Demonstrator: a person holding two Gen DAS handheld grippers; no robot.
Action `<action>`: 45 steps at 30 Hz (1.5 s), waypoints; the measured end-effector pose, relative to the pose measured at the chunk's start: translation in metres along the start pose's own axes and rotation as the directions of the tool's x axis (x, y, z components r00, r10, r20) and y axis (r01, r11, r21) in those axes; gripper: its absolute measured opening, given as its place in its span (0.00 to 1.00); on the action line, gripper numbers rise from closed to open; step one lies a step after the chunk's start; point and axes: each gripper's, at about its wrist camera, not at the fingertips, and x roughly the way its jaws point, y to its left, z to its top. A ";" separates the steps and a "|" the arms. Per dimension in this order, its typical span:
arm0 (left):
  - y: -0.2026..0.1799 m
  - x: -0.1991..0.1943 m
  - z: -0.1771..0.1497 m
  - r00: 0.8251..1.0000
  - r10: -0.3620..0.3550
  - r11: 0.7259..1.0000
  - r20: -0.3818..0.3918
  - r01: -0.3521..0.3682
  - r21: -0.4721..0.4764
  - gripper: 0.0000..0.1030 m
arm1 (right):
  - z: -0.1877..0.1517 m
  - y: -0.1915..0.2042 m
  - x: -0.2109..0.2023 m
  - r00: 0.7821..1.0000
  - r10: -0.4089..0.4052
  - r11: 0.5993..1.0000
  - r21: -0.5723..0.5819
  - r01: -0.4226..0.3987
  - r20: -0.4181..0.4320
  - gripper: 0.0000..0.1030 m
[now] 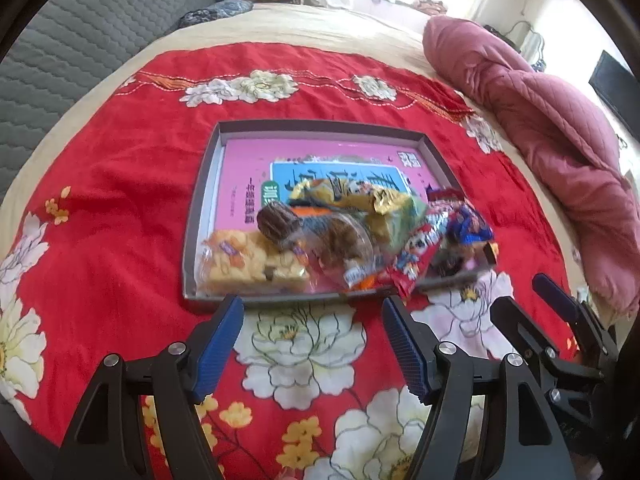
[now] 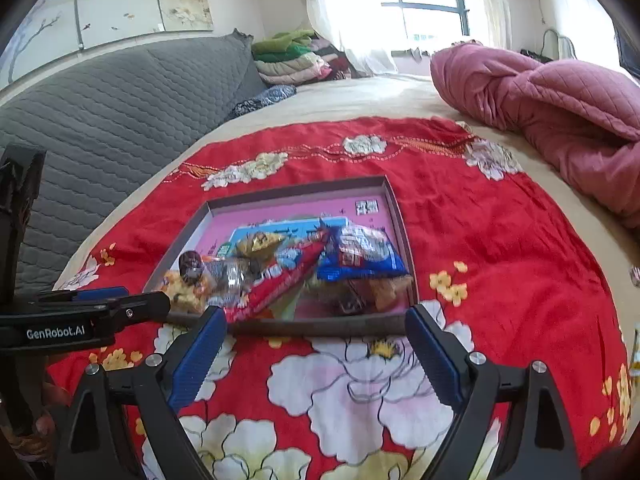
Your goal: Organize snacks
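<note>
**Both grippers spread and empty in front of a box lid full of snacks**

Blue-padded fingers fill the bottom of each wrist view. From the left wrist, the left gripper (image 1: pixel 312 308) has its jaws spread apart with nothing between them, only the floral cloth showing in the gap. From the right wrist, the right gripper (image 2: pixel 316 320) stands wider still, likewise empty. Both point down at the near edge of the tray and stop just short of it. The right gripper also shows at the lower right of the left view, and the left gripper's black body, with white lettering on it, enters the right view from the left.

Both hover over a red cloth (image 1: pixel 120 200) with white and yellow flowers, spread on a beige bed. On it lies a shallow grey tray (image 1: pixel 320 127), with a pink printed sheet on its floor. The snacks are heaped along the tray's near side: a clear pack of yellow puffed bars (image 1: pixel 248 264) at the near left corner, a dark brown wrapped piece (image 1: pixel 276 224) on top of it, a gold wrapper (image 1: pixel 360 200) behind, a red packet (image 1: pixel 416 252) lapping over the near rim, and a blue packet (image 2: pixel 360 256) towards the right.

A pink quilt (image 2: pixel 560 108) is bunched at the far right, a grey quilted cover (image 2: pixel 120 120) lies at the left, and folded blankets (image 2: pixel 292 56) are stacked near the window.
</note>
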 end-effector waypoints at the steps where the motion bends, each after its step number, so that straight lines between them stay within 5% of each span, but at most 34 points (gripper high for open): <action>1: -0.001 0.000 -0.002 1.000 -0.002 1.000 -0.004 0.002 0.001 0.71 | -0.001 -0.001 -0.002 1.000 0.000 1.000 0.004 0.000 -0.003 0.88; 16: -0.005 -0.006 -0.039 0.997 -0.038 0.999 -0.071 0.038 0.004 0.72 | -0.021 0.009 -0.022 0.994 -0.053 0.998 0.011 0.055 -0.095 0.88; 45: -0.001 -0.008 -0.044 0.995 -0.054 0.998 -0.084 0.055 0.010 0.72 | -0.039 0.026 -0.021 0.987 -0.075 0.995 -0.073 0.065 -0.142 0.96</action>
